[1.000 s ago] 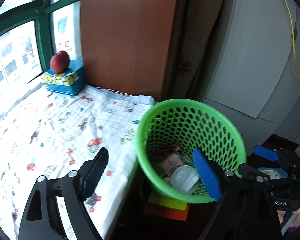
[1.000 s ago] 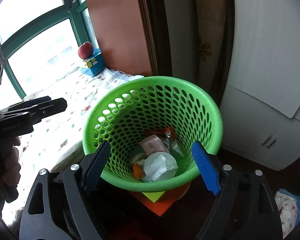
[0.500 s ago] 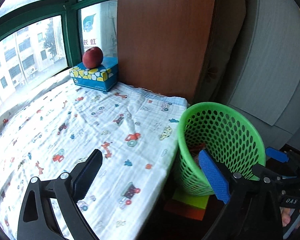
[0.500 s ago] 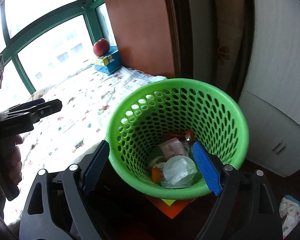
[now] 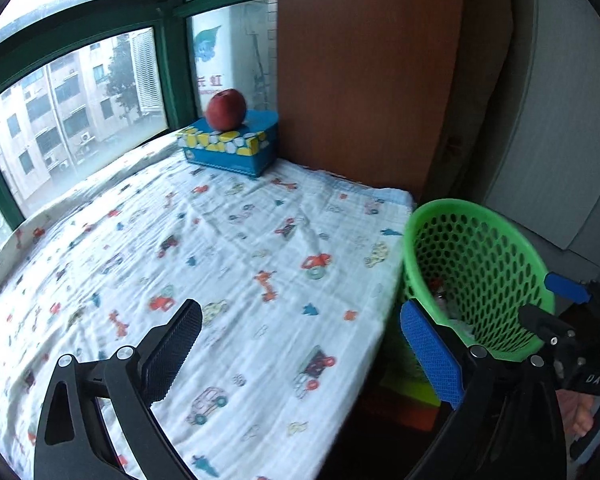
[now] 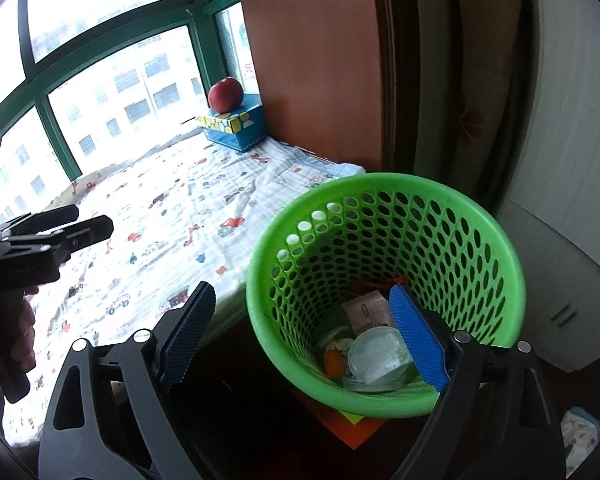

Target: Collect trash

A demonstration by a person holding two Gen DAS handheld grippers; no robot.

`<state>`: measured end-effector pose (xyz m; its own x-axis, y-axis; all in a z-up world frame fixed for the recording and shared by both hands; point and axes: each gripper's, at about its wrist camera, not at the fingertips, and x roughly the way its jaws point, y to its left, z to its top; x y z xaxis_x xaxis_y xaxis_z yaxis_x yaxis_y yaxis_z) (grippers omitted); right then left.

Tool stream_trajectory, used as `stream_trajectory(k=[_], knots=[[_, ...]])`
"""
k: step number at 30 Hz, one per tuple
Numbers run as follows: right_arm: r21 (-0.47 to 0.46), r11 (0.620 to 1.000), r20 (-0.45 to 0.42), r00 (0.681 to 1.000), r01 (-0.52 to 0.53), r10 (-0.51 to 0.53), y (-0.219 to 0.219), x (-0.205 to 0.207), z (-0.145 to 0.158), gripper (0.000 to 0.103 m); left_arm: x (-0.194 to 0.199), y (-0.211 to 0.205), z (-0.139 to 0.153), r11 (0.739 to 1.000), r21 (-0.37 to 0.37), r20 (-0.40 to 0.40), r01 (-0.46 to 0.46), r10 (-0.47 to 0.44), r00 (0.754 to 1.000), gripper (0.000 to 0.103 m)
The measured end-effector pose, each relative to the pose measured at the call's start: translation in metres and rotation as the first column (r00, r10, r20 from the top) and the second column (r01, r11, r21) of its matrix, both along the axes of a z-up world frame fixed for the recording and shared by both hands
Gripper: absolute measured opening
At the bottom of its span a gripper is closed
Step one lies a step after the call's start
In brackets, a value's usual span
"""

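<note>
Hovering with empty jaws opening, left gripper over bedsheet, right gripper at basket rim.

- green basket w/ lots of round holes
- white cloth w/ little red + blue cars & animals
- red apple
- blue box, yellow + white spots
- green window frame
</note>
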<state>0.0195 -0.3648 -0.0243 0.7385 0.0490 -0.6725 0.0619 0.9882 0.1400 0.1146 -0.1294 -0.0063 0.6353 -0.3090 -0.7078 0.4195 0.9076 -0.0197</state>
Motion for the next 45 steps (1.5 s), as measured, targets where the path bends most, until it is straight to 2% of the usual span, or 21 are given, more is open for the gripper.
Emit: stream_trajectory(k=[4,12,20,45], knots=[[0.002,1.0,0.013,1.0,-0.009,0.009,0.005,0.003,0.004,0.089,0.001,0.015,0.0,1.0,-0.008,-0.008,-0.029,0.029,1.0,0.096],[-0.011,1.0,0.033,0.999,-0.014,0.014,0.018,0.008,0.01,0.09,-0.012,0.04,0.005,0.994,0.016,0.055,-0.107,0.106,0.993,0.096],[-0.073,0.997,0.063,0.998,-0.021,0.025,0.036,0.007,0.017,0.093,-0.021,0.063,0.01,0.983,-0.006,0.064,-0.182,0.182,0.981,0.096],[-0.075,0.994,0.109,0.991,-0.073,0.081,0.059,0.013,0.022,0.096,-0.044,0.08,0.025,0.956,0.0,0.128,-0.295,0.292,0.948,0.096]])
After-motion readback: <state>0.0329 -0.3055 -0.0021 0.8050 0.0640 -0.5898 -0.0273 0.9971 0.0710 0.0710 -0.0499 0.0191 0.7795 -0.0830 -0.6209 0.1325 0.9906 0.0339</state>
